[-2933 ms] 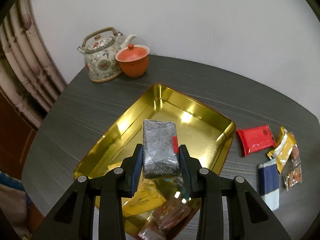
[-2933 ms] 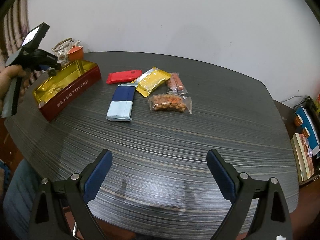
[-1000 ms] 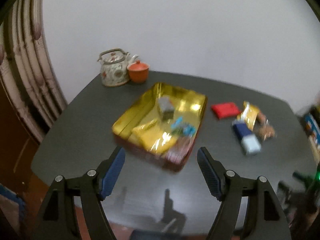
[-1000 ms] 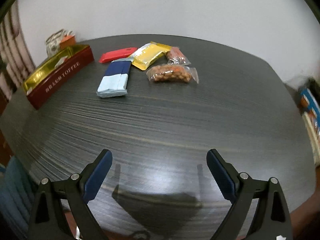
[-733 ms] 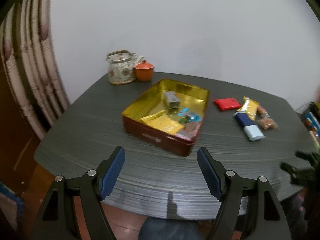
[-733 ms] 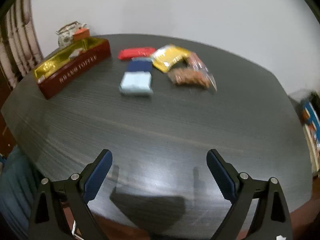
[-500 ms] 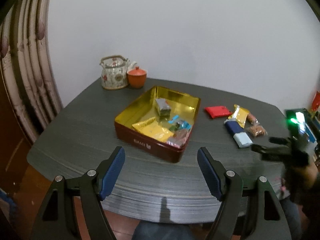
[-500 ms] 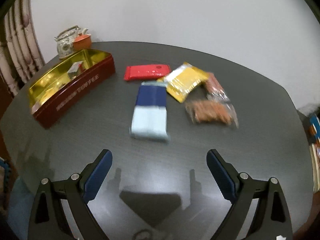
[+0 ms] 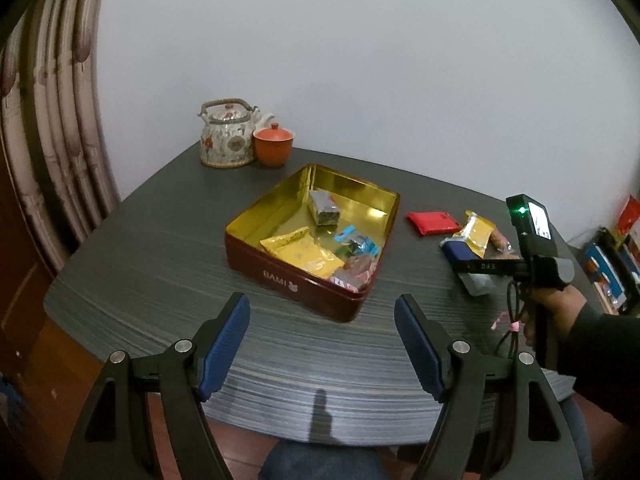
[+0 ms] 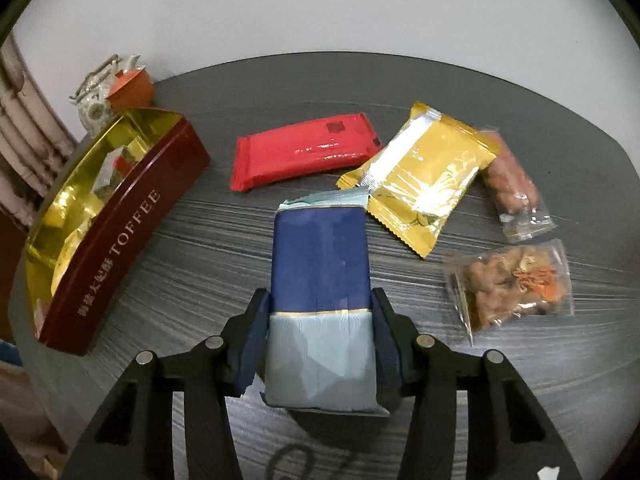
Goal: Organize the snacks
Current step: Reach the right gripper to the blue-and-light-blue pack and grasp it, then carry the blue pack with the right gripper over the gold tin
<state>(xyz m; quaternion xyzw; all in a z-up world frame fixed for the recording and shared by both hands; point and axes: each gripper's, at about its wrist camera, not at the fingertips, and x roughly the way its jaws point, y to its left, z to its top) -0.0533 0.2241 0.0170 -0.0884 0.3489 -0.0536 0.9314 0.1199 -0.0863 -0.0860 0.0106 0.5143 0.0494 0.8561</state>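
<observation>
My right gripper (image 10: 320, 312) is shut on a blue and pale-blue snack packet (image 10: 320, 280) that lies on the dark table. A red packet (image 10: 304, 152), a yellow packet (image 10: 420, 176) and two clear bags of snacks (image 10: 512, 284) lie beyond and to the right. The red toffee tin (image 10: 120, 236) with a gold inside stands to the left. In the left wrist view the tin (image 9: 296, 280) holds a grey packet (image 9: 324, 208), a yellow packet (image 9: 304, 252) and other small snacks. My left gripper (image 9: 322, 320) is open and empty, held back above the table's near edge.
A patterned teapot (image 9: 226, 140) and an orange lidded cup (image 9: 273, 147) stand at the table's far left corner. A curtain (image 9: 52, 140) hangs to the left. Shelves with books (image 9: 616, 248) stand off the table's right side. The right hand and gripper (image 9: 532, 256) show at the right.
My left gripper let go of the grey packet in the tin, opened and drew back. My right gripper moved forward to the blue packet and shut on it.
</observation>
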